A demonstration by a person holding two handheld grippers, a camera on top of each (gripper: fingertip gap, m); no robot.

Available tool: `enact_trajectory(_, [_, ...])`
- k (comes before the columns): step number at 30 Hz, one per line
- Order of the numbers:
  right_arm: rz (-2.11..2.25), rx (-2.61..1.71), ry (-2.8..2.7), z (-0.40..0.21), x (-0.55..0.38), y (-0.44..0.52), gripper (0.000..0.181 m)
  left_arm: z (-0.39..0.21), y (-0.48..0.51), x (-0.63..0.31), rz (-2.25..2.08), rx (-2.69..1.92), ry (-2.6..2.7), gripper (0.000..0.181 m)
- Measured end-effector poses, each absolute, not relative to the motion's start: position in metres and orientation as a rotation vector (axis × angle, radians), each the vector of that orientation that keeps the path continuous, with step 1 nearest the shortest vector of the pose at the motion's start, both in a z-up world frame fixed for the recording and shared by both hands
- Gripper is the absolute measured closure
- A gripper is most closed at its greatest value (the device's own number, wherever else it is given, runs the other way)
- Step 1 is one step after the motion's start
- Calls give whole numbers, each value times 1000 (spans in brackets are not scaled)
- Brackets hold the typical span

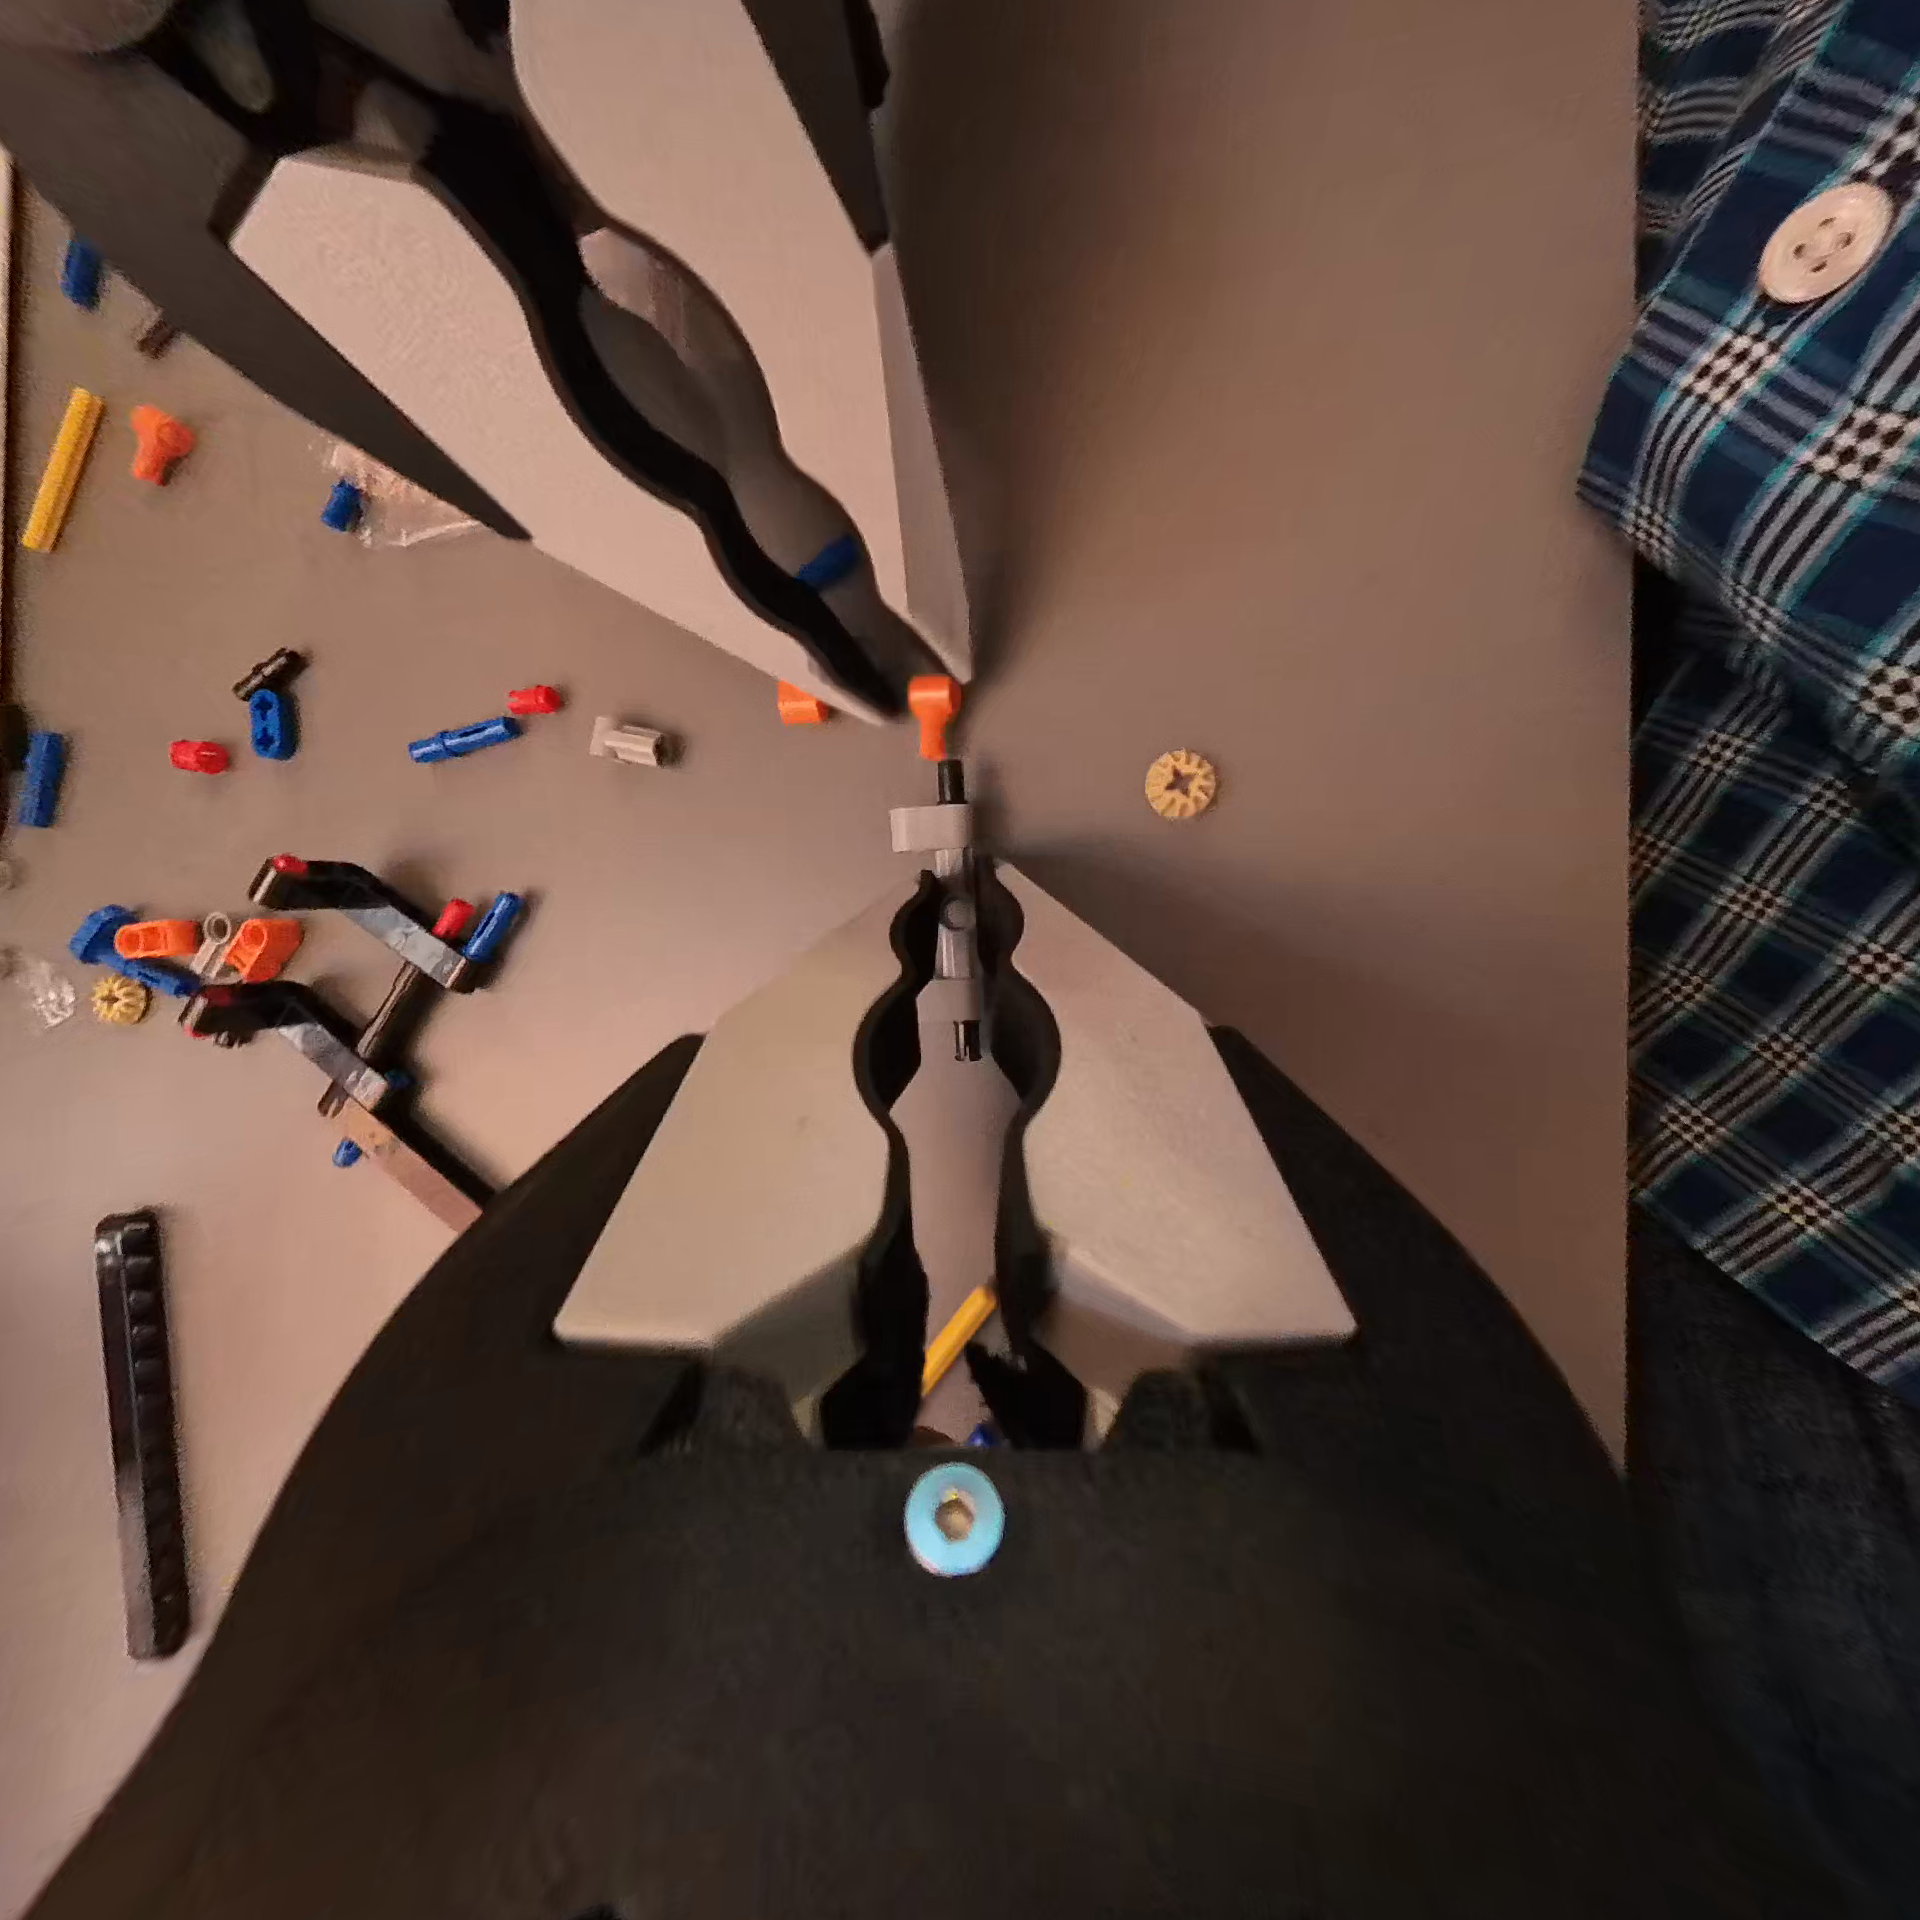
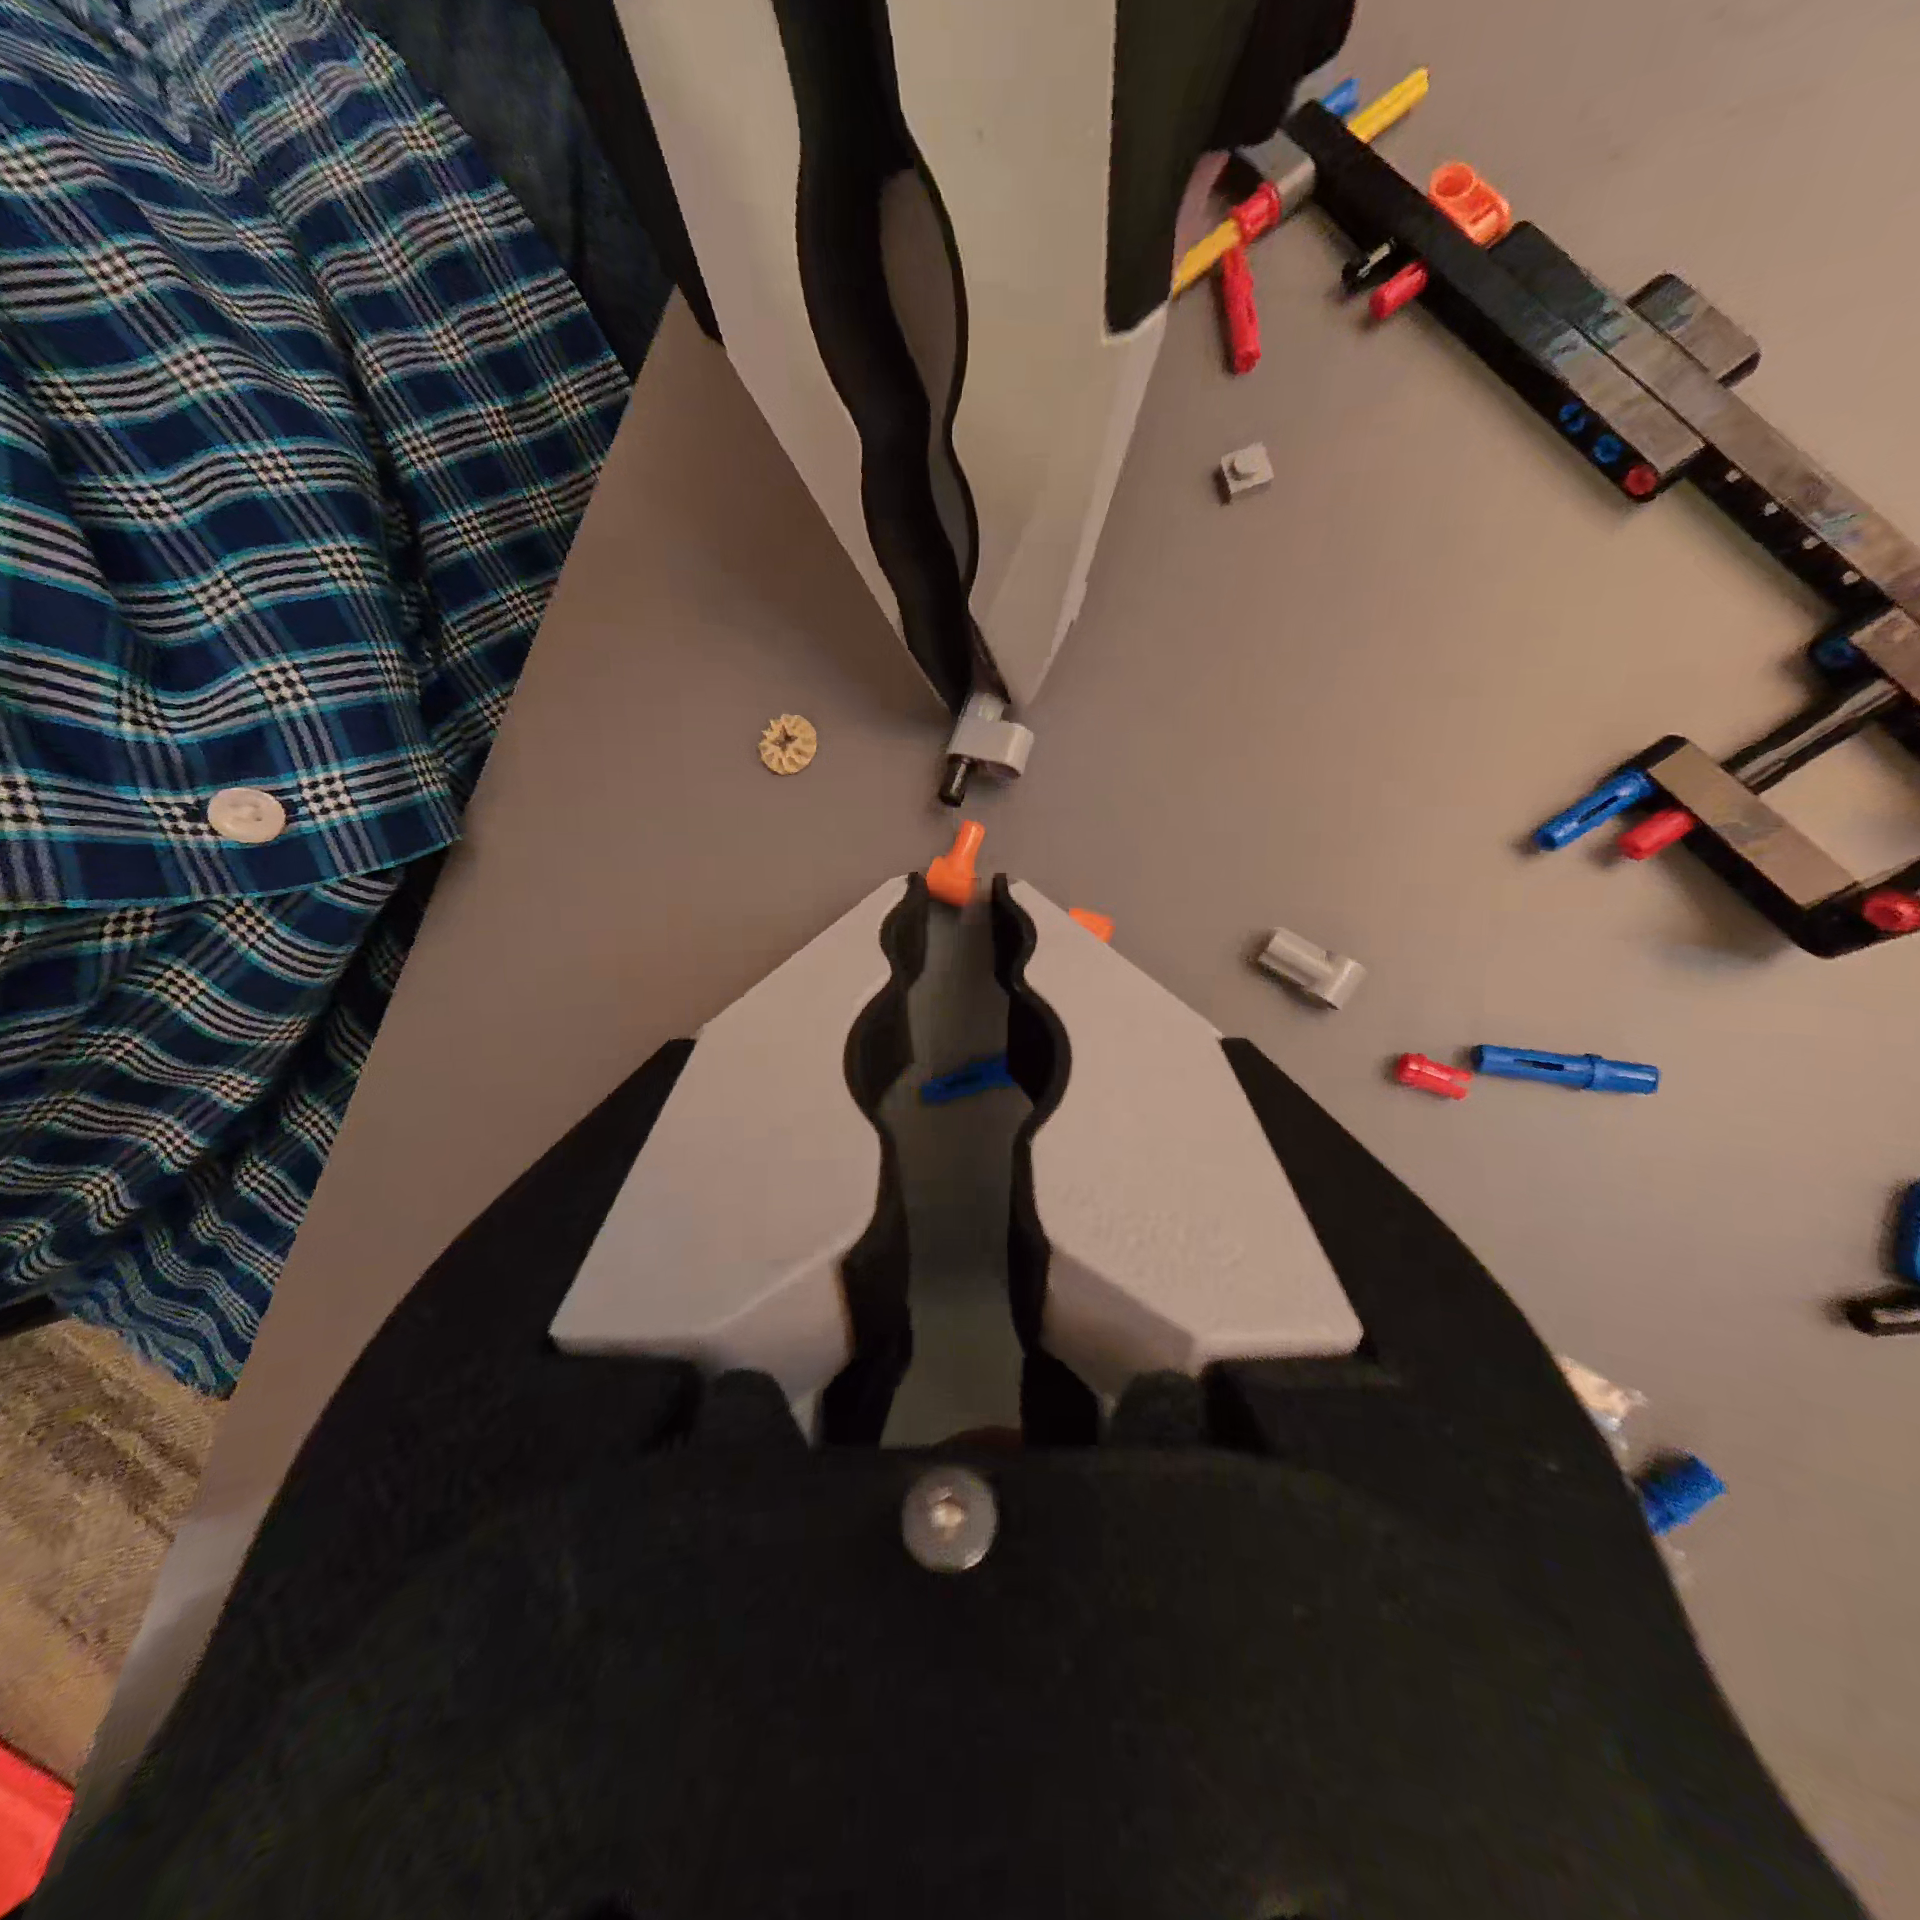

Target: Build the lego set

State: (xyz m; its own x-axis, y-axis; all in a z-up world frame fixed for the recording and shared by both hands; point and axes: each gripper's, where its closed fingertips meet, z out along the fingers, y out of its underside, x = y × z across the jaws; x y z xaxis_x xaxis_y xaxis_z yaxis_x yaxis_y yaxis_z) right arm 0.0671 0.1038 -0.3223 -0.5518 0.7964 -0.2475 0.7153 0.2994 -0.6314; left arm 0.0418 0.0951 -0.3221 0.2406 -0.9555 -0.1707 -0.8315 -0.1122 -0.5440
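My left gripper (image 1: 954,883) is shut on a grey connector (image 1: 932,828) with a black pin (image 1: 950,777) sticking out of its far end. It also shows in the right wrist view (image 2: 987,745). My right gripper (image 2: 954,883) is shut on a small orange connector (image 2: 954,871), which also shows in the left wrist view (image 1: 931,709). The two pieces face each other tip to tip with a small gap, above the grey table. A tan gear (image 1: 1180,784) lies on the table beside them.
A partly built black frame (image 2: 1621,405) lies at the right of the right wrist view, and in the left wrist view (image 1: 343,977). Loose blue, red, orange, yellow and grey pieces (image 1: 462,739) are scattered around. A black beam (image 1: 142,1434) lies at the left. A person's plaid shirt (image 1: 1787,623) is at the table edge. The tips of both grippers are at nearly the same place. From either gripper's tips it is about 4 centimeters to the tan gear (image 1: 1180,784). It is also in sight in the right wrist view (image 2: 790,742).
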Motion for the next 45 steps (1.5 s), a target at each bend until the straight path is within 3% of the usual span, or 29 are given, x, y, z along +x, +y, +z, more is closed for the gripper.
enact_trajectory(6, [1145, -1446, -2343, -310, 65, 107, 164, -302, 98, 43, -383, -1914, 1482, 177])
enact_trajectory(14, [1157, -1407, -2290, -301, 70, 105, 172, -293, 99, 43, -433, -1920, 1396, 177])
enact_trajectory(30, [1392, -1612, -2094, -294, 65, 102, 176, -312, 100, 36, 203, -1722, 1660, 177])
enact_trajectory(45, [1325, -1787, -2266, -322, 61, 94, 177, -326, 97, 42, 397, -1587, 1832, 177])
